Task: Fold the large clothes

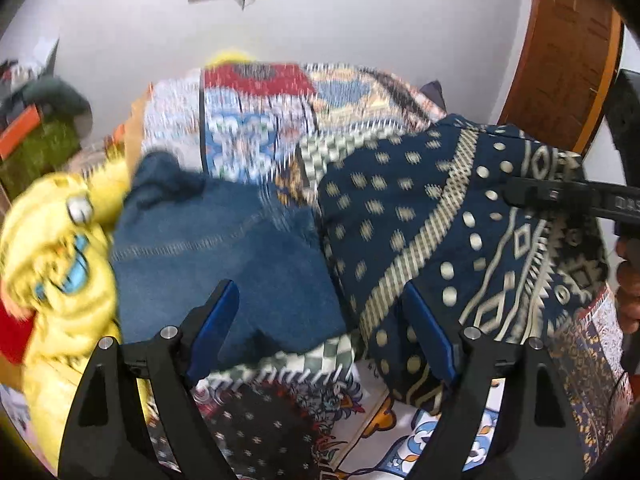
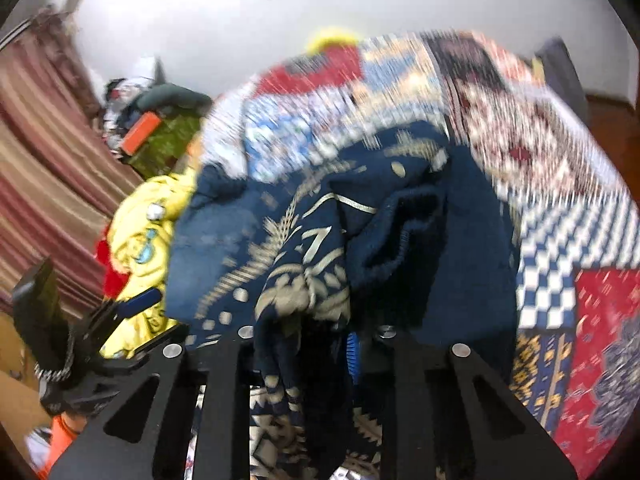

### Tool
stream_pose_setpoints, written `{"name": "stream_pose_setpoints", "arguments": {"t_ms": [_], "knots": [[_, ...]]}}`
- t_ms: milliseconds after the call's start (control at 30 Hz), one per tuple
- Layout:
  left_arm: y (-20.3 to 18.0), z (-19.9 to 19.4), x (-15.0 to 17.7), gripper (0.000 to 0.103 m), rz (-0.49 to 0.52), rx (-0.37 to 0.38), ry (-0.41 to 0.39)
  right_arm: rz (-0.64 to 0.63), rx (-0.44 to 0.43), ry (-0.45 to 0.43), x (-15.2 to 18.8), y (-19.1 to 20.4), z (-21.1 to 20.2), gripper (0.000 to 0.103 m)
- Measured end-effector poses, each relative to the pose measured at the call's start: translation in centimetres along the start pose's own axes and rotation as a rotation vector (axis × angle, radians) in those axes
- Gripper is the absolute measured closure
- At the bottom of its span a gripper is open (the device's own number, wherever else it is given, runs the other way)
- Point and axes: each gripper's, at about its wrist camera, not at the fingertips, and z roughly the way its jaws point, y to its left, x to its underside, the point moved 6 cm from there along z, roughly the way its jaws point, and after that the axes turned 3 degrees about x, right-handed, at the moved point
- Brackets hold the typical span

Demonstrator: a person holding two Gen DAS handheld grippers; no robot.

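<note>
A navy garment with cream tribal print (image 1: 472, 236) lies bunched on the bed's patchwork cover. My left gripper (image 1: 324, 332) is open and empty, its blue pads just above the garment's near edge and a denim piece (image 1: 224, 256). My right gripper (image 2: 312, 344) is shut on the navy garment (image 2: 320, 240), whose cloth drapes over the fingers and hides the tips. The right gripper also shows in the left wrist view (image 1: 560, 196), pinching the garment's far right corner. The left gripper shows at the lower left of the right wrist view (image 2: 132, 308).
A yellow cartoon-print garment (image 1: 60, 248) lies at the left beside the denim. The patchwork bed cover (image 2: 560, 184) spreads under everything. A green box with orange lid (image 2: 160, 140) and clutter sit by the striped curtain (image 2: 48, 184). A wooden door (image 1: 560, 52) stands at the right.
</note>
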Motion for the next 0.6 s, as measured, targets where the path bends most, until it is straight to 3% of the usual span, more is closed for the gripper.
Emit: {"name": "stream_pose_setpoints", "arguments": {"t_ms": [133,233,333,400,467,600], "knots": [[-1.4,-2.1,-2.3,0.019,0.001,0.029,-0.045,-0.071,0.051,-0.071,-0.9,1.0,-4.1,0.084],[-3.6,-1.8,-2.8,0.019,0.006,0.072,-0.040,-0.038,0.078,-0.089,-0.7,-1.0,-5.6,0.083],[-6.5,0.7,-1.5,0.019,0.035,0.135,0.045,0.018,0.115,-0.013,0.7,-4.0,-3.7,0.083],[-8.0,2.8,0.0,0.018,0.079,0.118,0.102,0.060,0.125,0.049,2.2,-5.9,-1.8,0.083],[-8.8,4.1,1.2,0.013,0.113,0.097,0.121,0.076,0.135,0.078,3.2,-7.0,-0.9,0.082],[-8.5,4.5,2.0,0.009,0.062,0.099,0.129,0.036,0.182,0.103,4.6,-8.2,-0.5,0.072]]}}
